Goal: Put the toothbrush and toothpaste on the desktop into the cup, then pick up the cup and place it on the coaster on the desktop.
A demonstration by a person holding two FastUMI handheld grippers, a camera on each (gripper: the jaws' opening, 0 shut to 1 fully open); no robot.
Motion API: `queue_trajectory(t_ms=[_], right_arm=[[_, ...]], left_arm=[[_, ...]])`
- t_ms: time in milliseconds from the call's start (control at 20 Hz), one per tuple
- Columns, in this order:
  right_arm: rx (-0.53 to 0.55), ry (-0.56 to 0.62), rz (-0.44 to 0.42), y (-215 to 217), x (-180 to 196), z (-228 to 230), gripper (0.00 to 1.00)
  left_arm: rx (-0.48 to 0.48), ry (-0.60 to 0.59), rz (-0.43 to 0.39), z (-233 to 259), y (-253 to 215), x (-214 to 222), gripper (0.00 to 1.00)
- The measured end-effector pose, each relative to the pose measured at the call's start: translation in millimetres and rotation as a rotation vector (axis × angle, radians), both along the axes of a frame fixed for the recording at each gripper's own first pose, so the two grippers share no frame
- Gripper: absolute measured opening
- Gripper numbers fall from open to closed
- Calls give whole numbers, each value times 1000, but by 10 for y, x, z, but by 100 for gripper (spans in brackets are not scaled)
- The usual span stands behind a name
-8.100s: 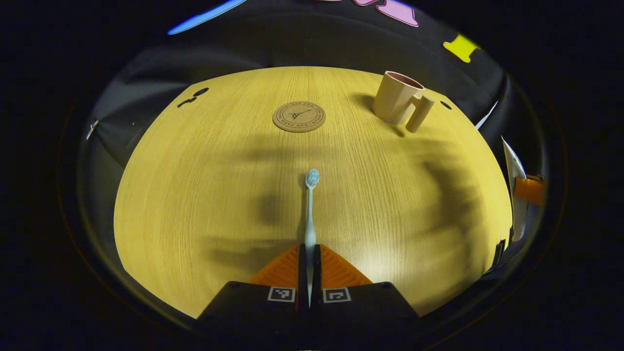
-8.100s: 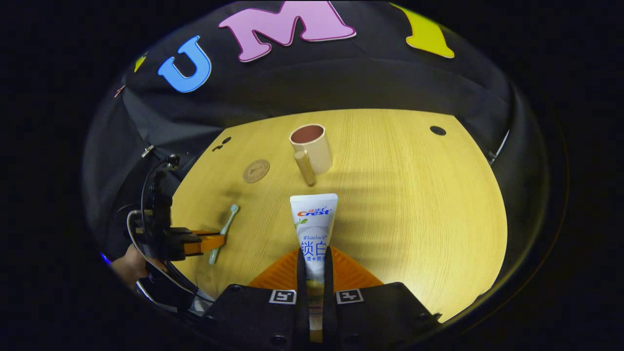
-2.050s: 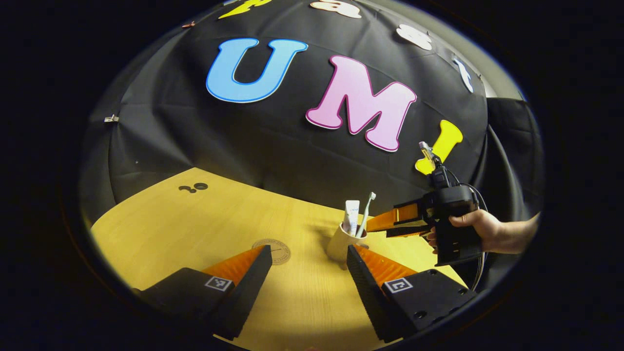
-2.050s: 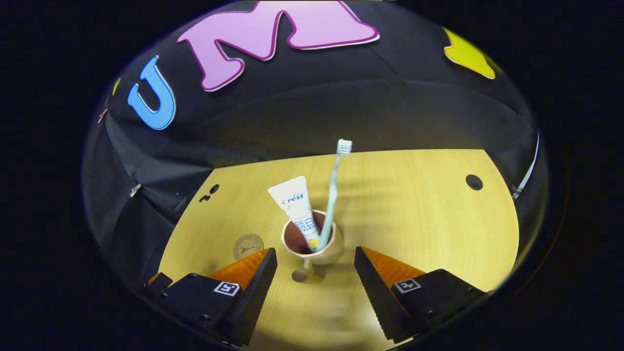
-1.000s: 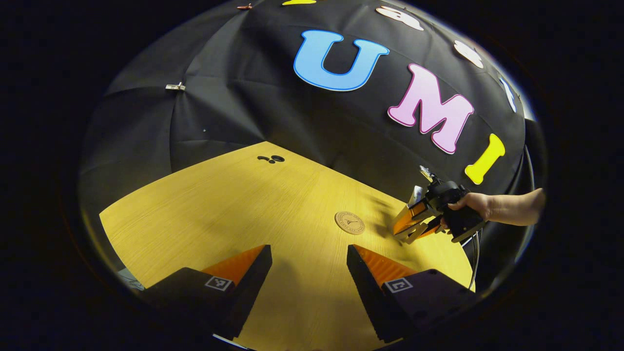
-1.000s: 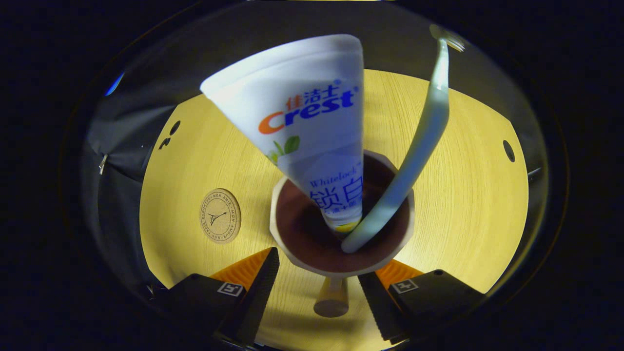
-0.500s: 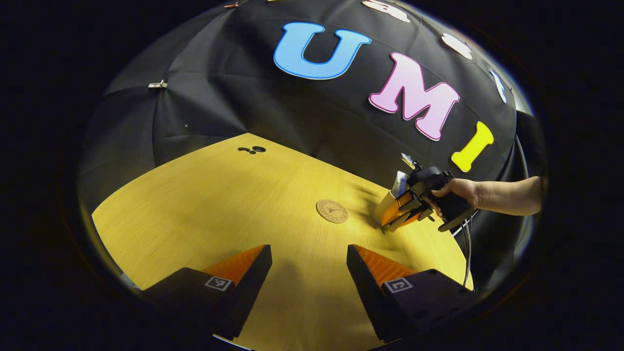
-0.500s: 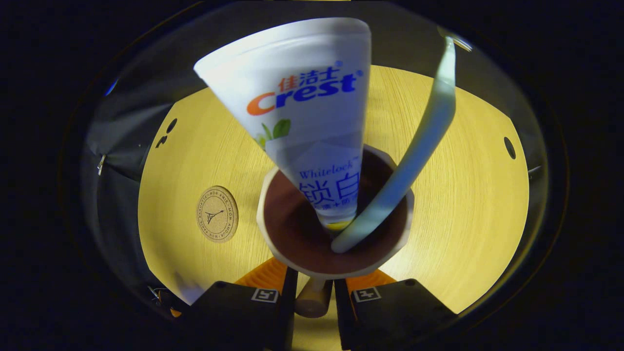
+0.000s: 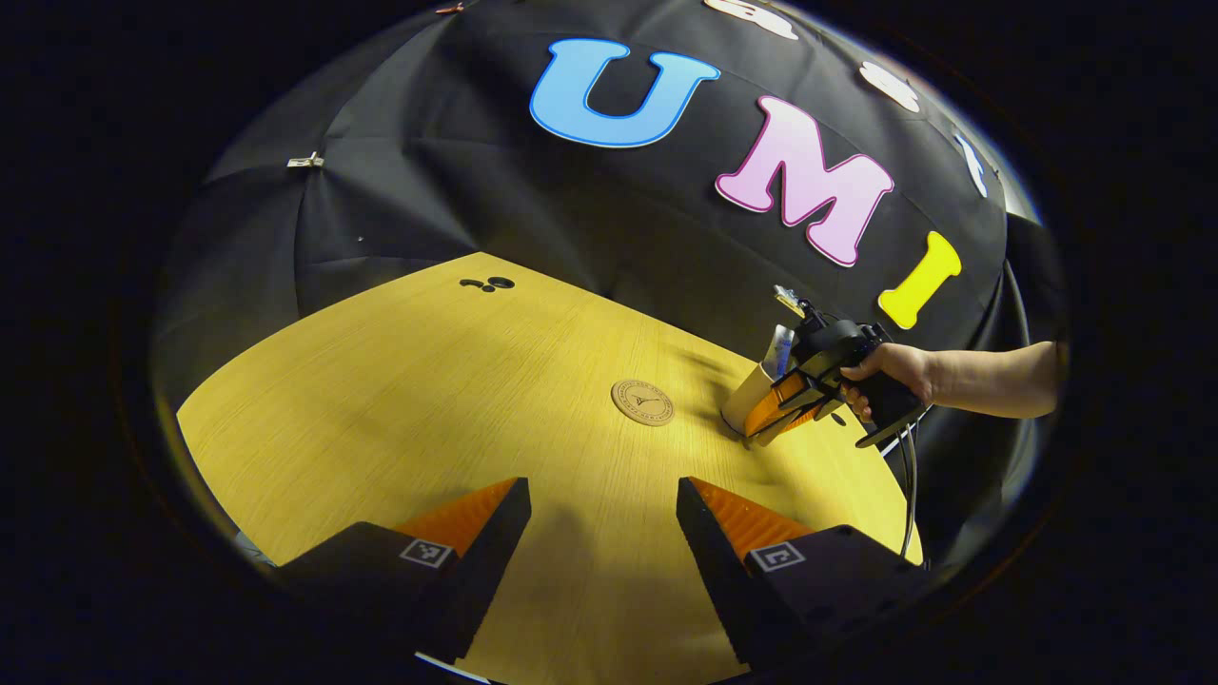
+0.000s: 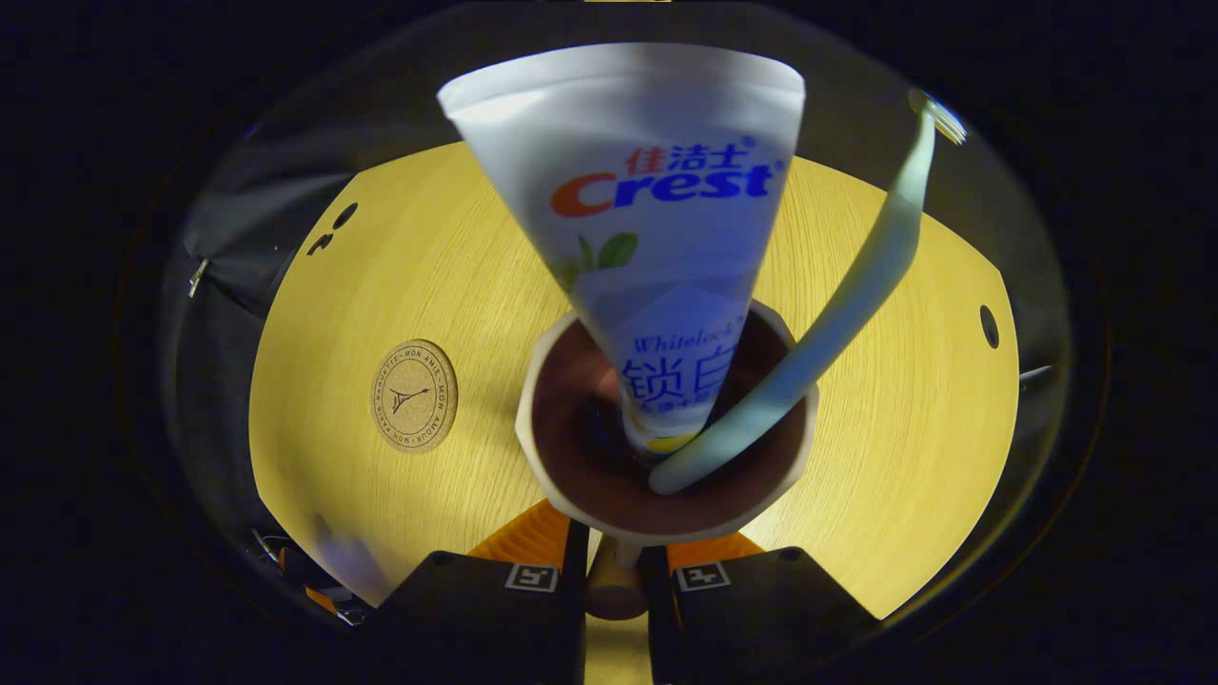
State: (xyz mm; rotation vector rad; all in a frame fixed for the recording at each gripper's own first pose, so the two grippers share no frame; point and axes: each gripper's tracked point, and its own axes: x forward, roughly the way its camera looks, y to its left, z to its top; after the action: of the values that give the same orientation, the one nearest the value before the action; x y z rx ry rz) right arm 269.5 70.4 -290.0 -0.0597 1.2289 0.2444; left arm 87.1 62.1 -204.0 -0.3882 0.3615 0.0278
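Handle (image 10: 614, 580) of cup (image 10: 666, 518) pinched between right gripper (image 10: 614, 561) jaws, its base hidden from us; toothpaste (image 10: 657, 238) and toothbrush (image 10: 837, 304) inside. Left gripper (image 9: 604, 504) wide, holding nothing.

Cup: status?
Right gripper shut on cup handle; left gripper open, idle. Toothpaste, toothbrush inside. Coaster unobstructed.

This is a test booth, not a real home. A black cloth wall (image 9: 457, 209) hangs right behind one yellow wooden table (image 9: 428, 381).
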Motion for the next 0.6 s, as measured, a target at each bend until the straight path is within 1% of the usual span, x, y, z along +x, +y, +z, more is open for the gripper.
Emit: queue_trajectory(t_ms=[50, 100, 150, 200, 250, 350, 600], right_arm=[[-6, -5, 8, -1, -2, -16, 22], [-12, -17, 22, -2, -4, -7, 29], [-15, -20, 35, 3, -14, 0, 28], [-14, -28, 39, 13, -18, 7, 22], [-21, -34, 50, 18, -17, 16, 28], [-47, -64, 80, 20, -2, 34, 27], [-39, -73, 111, 221, -14, 115, 27]], left_arm=[[0, 3, 2, -5, 5, -10, 98], [-1, 6, 5, -23, 12, -20, 98], [-3, 7, 5, -32, 14, -23, 98], [-3, 10, 7, -46, 7, -29, 98], [-4, 12, 8, -51, 15, -31, 98], [-5, 15, 8, -65, 14, -54, 97], [-9, 24, 14, -86, 72, -68, 98]])
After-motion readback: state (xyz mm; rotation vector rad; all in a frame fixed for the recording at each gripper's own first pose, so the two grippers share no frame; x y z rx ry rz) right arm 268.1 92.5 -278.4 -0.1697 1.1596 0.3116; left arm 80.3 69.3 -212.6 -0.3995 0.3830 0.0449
